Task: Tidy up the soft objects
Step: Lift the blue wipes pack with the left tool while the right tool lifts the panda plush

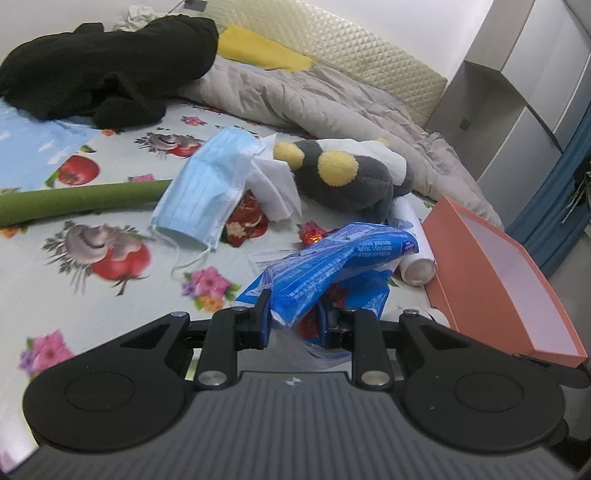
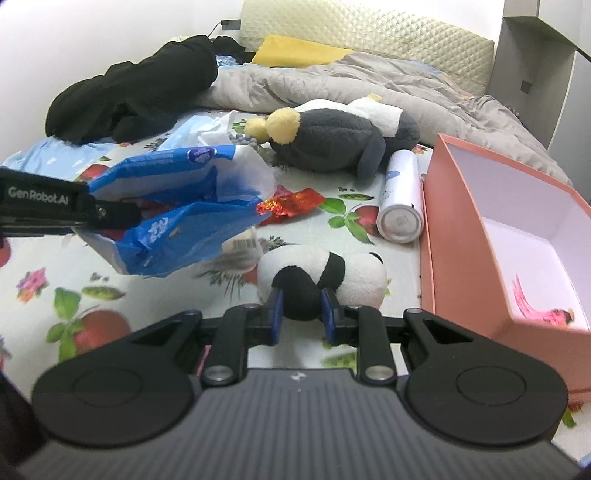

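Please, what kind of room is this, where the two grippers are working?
Most likely a bedroom at home. The things lie on a bed with a fruit-and-flower sheet, a rumpled grey quilt lies across it, and a padded cream headboard stands against the white wall behind.

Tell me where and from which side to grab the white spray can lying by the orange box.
Grip the white spray can across the middle of its round body, coming from above. It lies on its side on the bed, base toward the camera, its right flank against the orange box wall, so a side approach is probably blocked. Set the fingers across its width; the smooth cylinder may roll.
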A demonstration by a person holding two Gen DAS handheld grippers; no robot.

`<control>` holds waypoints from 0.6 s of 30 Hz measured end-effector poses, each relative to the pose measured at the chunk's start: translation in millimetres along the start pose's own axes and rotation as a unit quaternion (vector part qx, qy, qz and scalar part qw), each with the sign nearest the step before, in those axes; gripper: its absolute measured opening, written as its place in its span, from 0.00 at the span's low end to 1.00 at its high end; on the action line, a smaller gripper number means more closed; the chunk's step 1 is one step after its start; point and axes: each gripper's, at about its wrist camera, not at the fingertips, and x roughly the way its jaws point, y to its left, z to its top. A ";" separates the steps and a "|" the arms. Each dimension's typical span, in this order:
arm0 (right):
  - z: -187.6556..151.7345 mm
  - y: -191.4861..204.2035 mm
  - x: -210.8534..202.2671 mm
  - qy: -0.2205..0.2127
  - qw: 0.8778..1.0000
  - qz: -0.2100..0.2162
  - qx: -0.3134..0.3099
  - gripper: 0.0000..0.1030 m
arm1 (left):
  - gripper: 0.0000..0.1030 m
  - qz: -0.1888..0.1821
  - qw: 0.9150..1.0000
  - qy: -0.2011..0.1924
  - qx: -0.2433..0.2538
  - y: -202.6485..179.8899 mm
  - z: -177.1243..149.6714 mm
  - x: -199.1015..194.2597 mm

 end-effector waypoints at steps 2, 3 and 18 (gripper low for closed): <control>-3.5 0.7 -8.6 -0.001 1.000 -0.004 0.002 0.25 | 0.27 0.001 1.000 -0.002 -0.011 2.8 -3.2 -8.6; -5.3 0.7 -12.7 -0.001 1.000 -0.004 0.004 0.25 | 0.27 0.002 1.000 -0.001 -0.014 3.4 -4.6 -12.3; -37.3 -13.2 -43.7 0.055 0.994 0.023 0.086 0.30 | 0.47 -0.010 0.998 0.064 0.000 3.9 -42.9 -27.8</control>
